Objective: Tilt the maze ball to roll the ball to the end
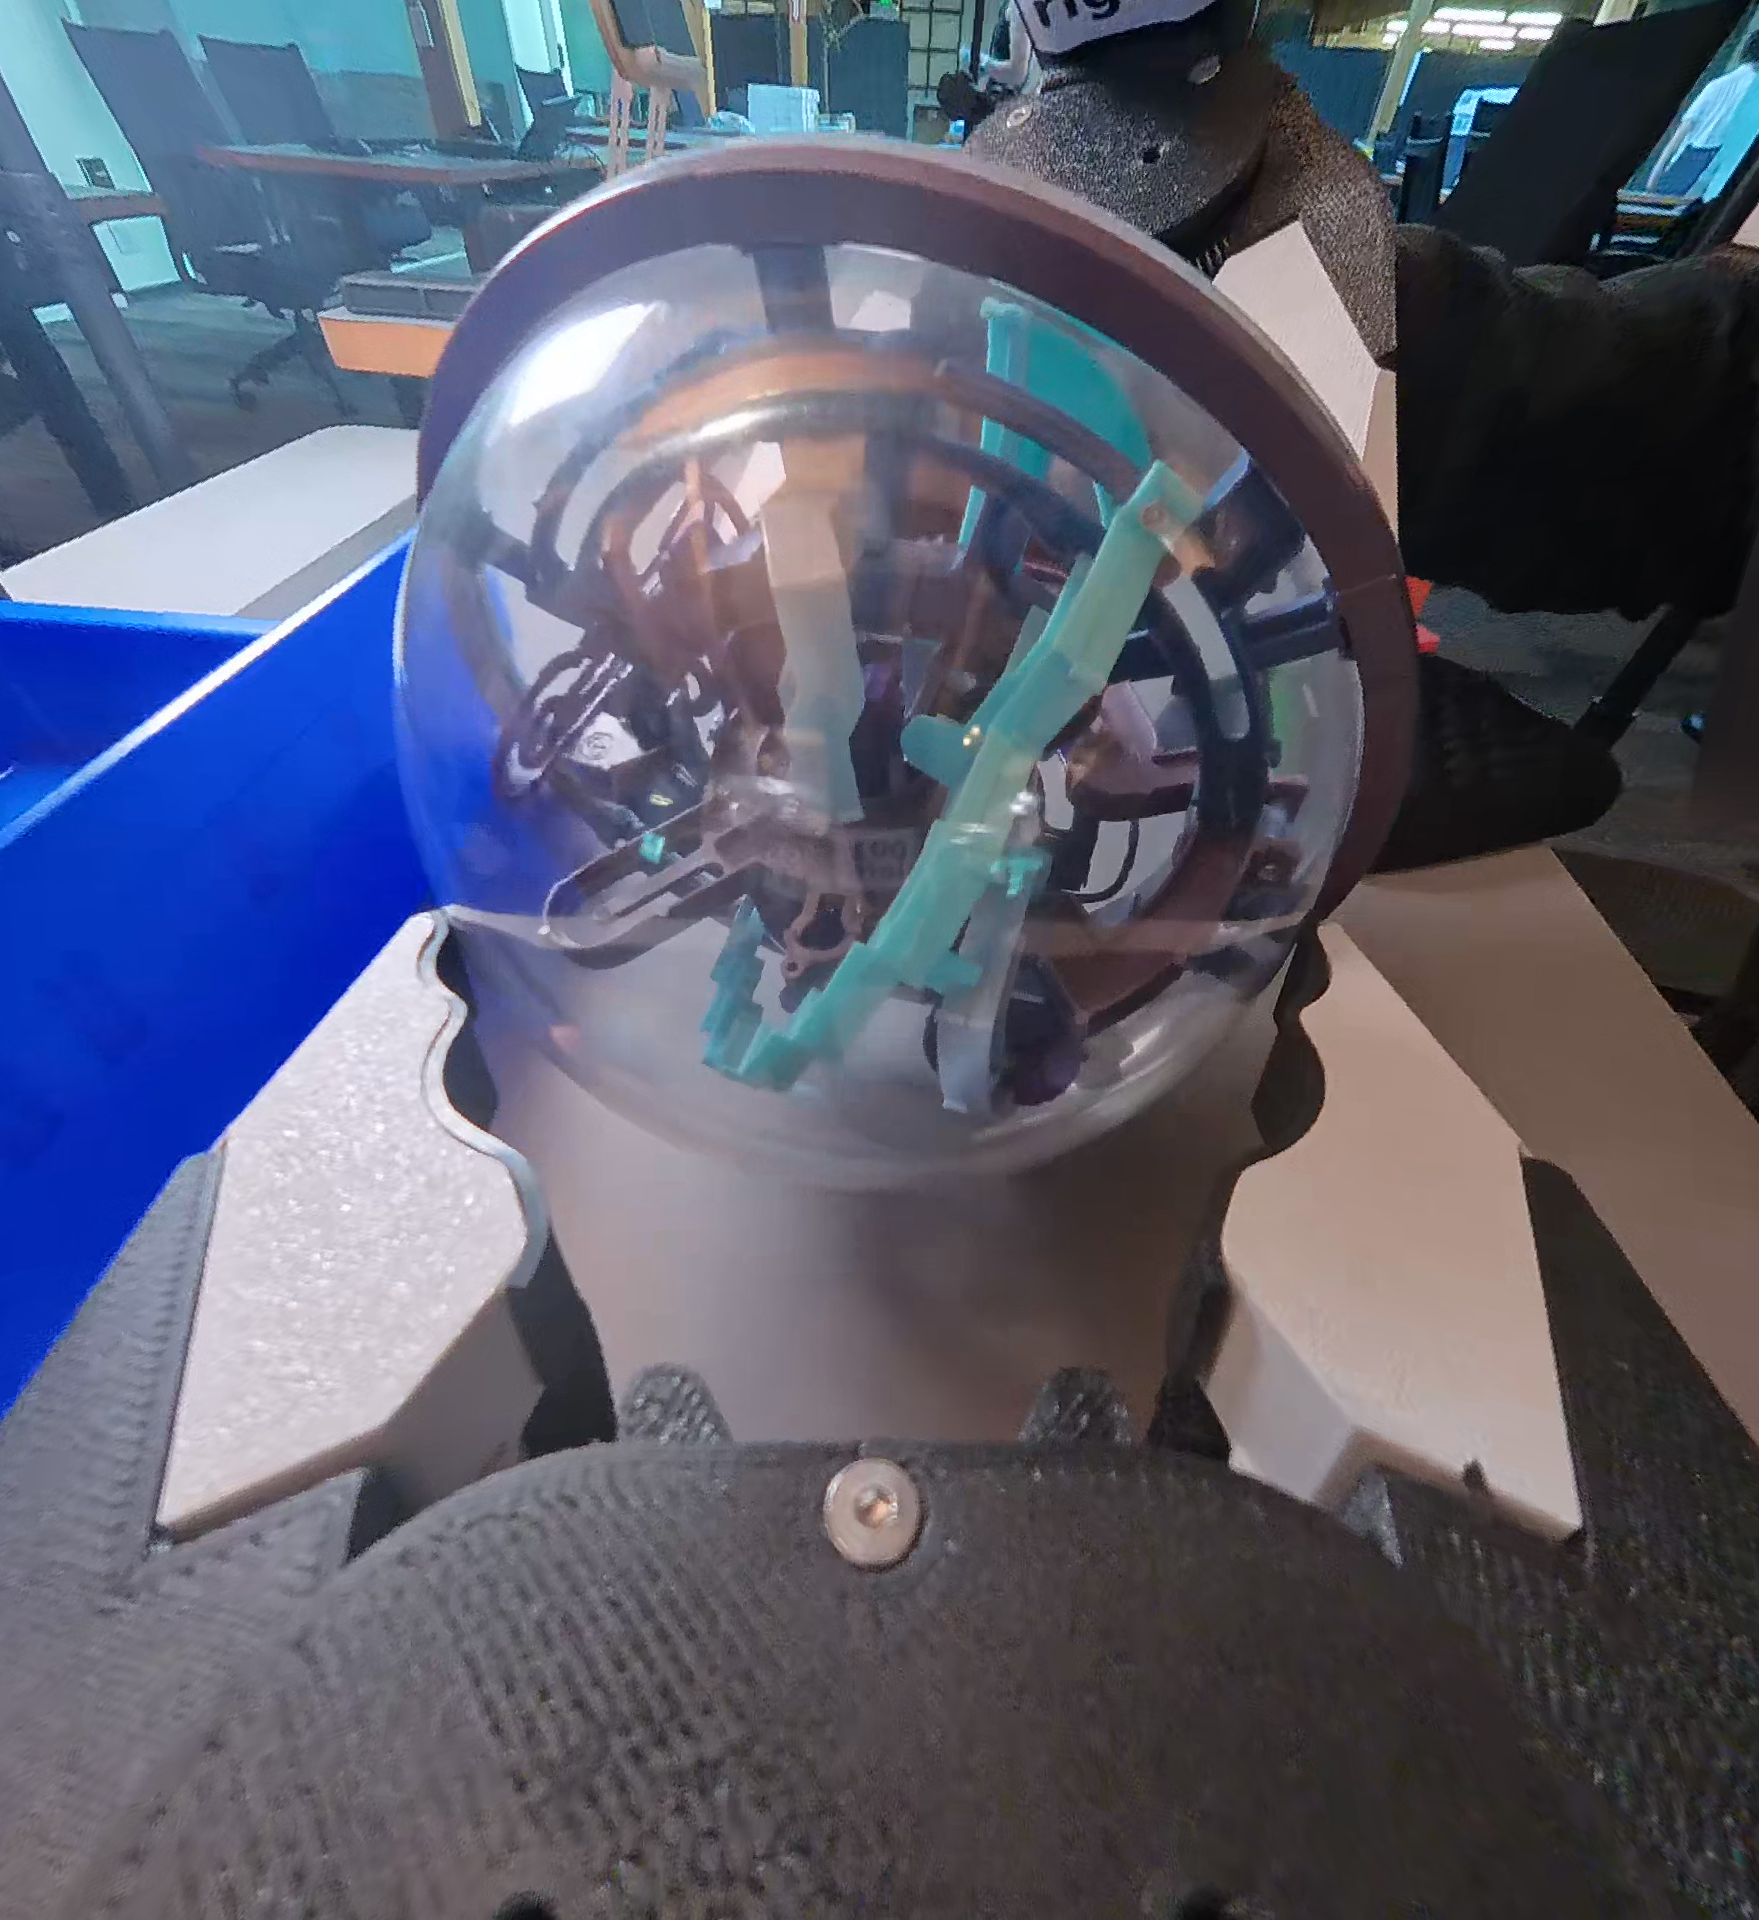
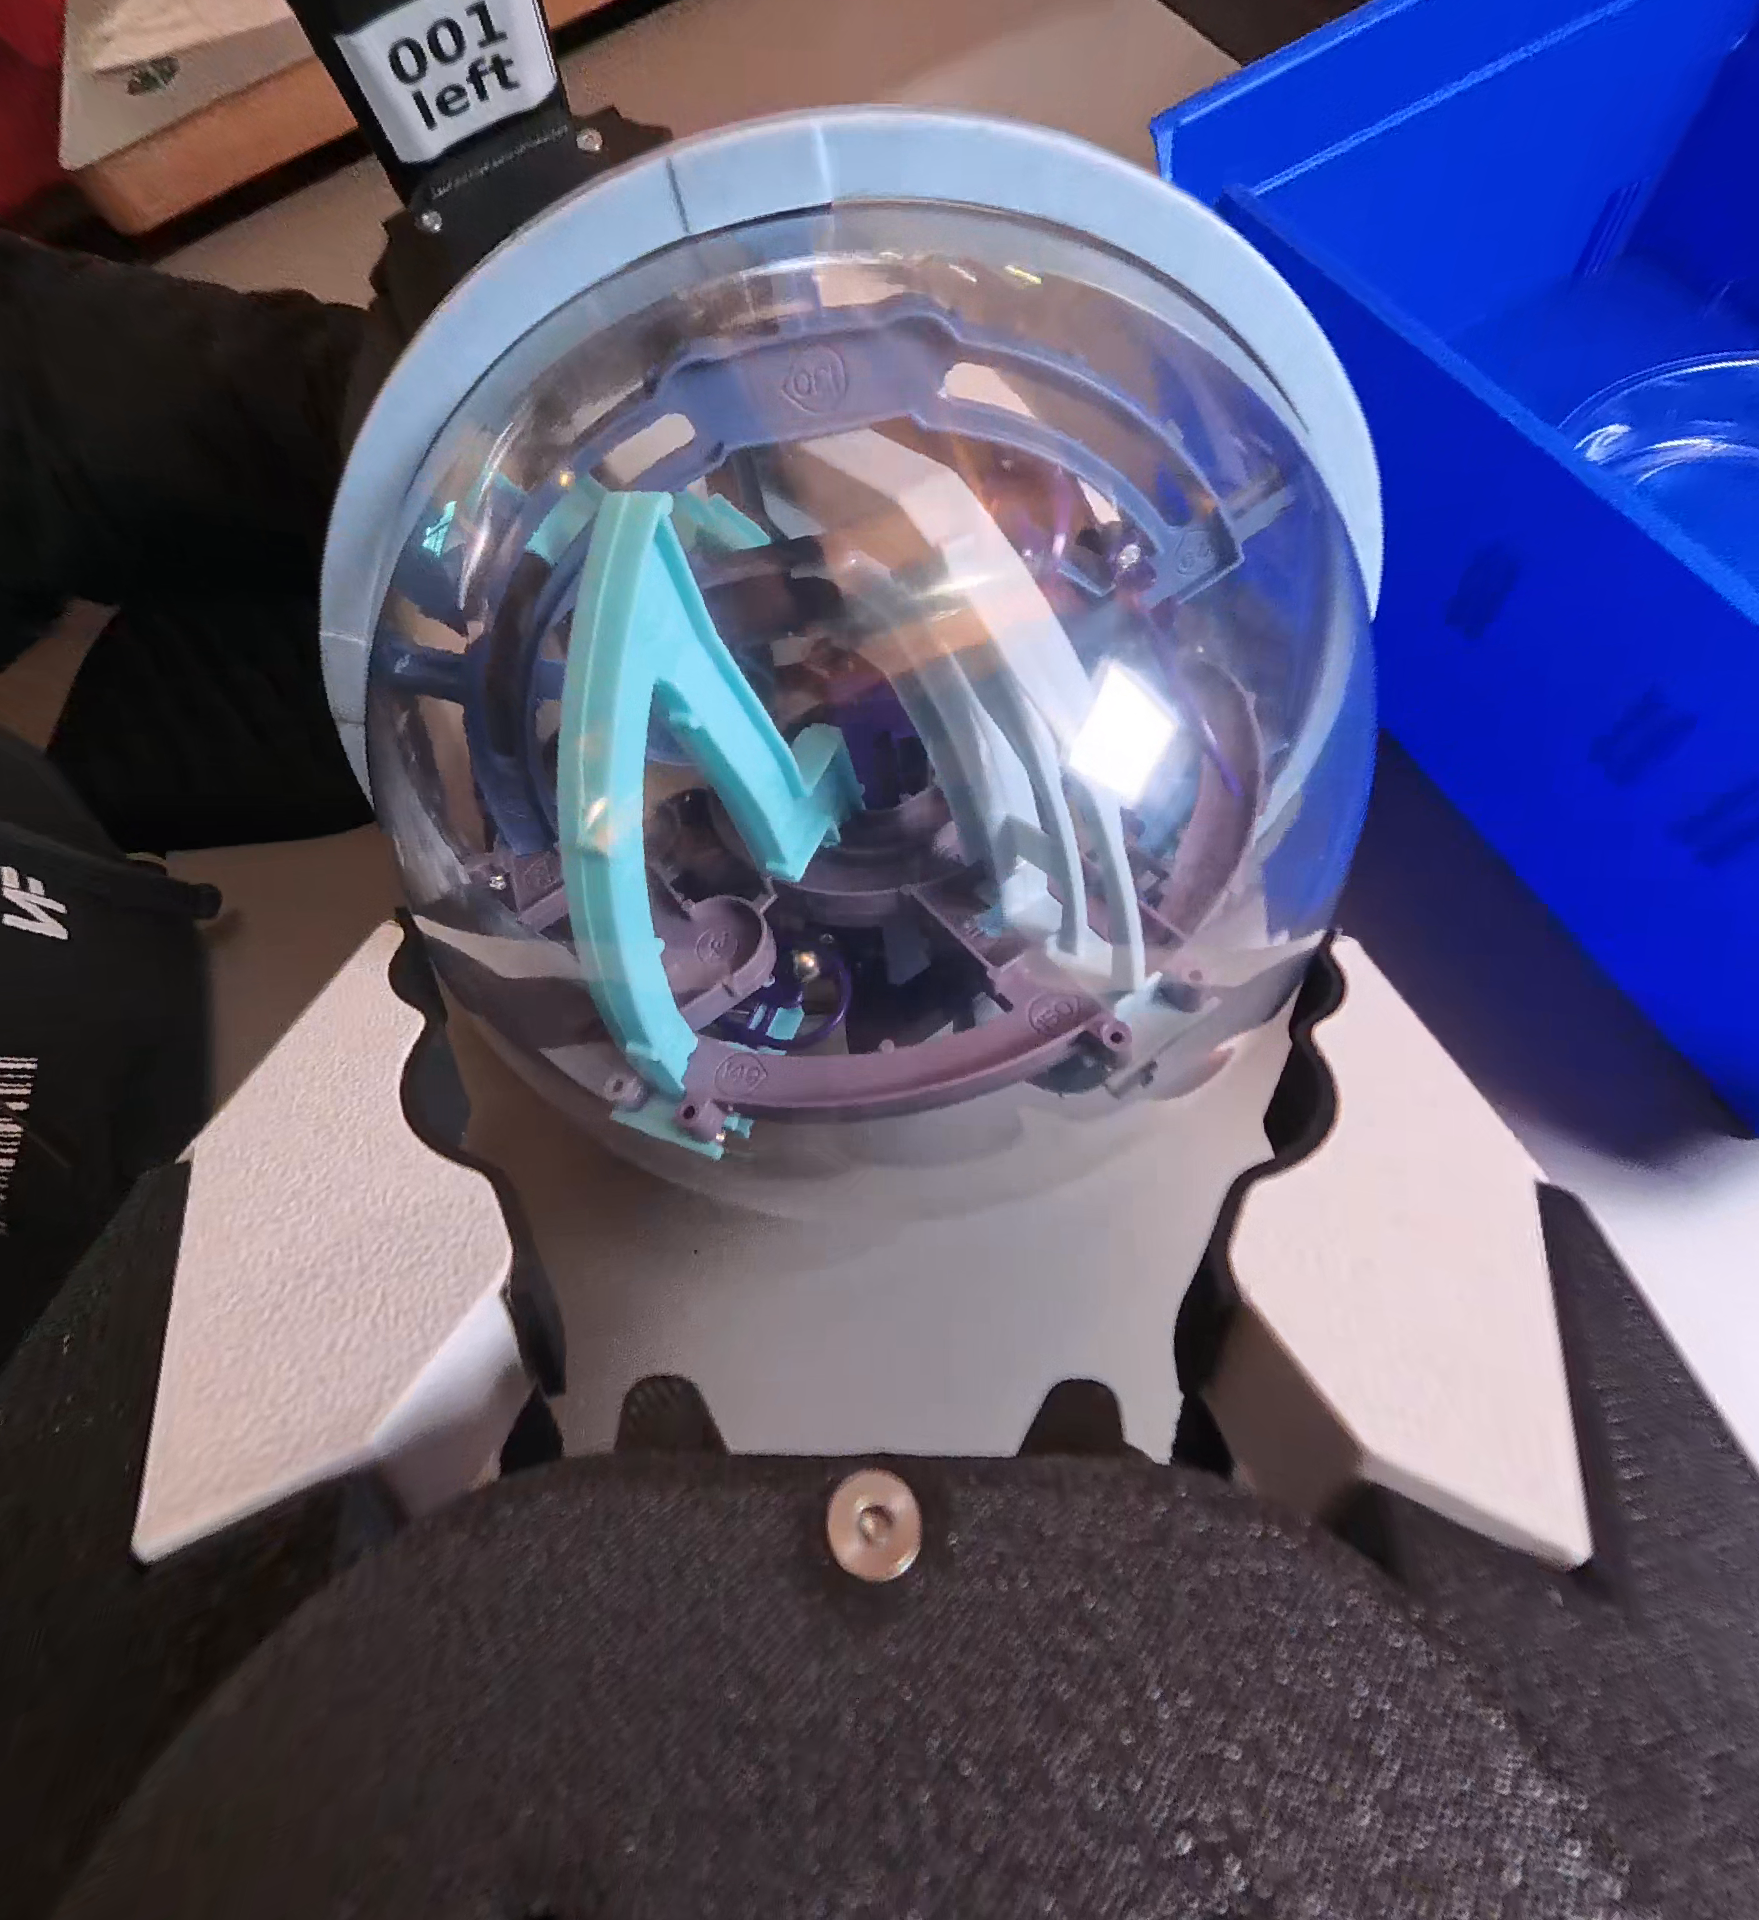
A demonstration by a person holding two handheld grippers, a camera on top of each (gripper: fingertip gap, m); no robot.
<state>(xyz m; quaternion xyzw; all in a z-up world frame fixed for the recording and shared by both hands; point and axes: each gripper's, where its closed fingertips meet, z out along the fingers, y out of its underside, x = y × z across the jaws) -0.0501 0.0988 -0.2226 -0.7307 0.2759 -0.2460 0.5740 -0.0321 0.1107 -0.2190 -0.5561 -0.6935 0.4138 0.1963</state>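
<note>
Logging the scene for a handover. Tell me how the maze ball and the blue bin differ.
The maze ball is a clear sphere with coloured tracks inside; the blue bin is an opaque, straight-walled box. The maze ball is held between the left gripper and right gripper, while the blue bin rests on the table beside it. The maze ball is closed all round; the blue bin is open-topped. Both look like plastic.

Black textured left tool (image 1: 870,1039), white fingers (image 1: 335,1195), silver screw (image 1: 873,1519), black gloves (image 1: 1540,436)
</note>
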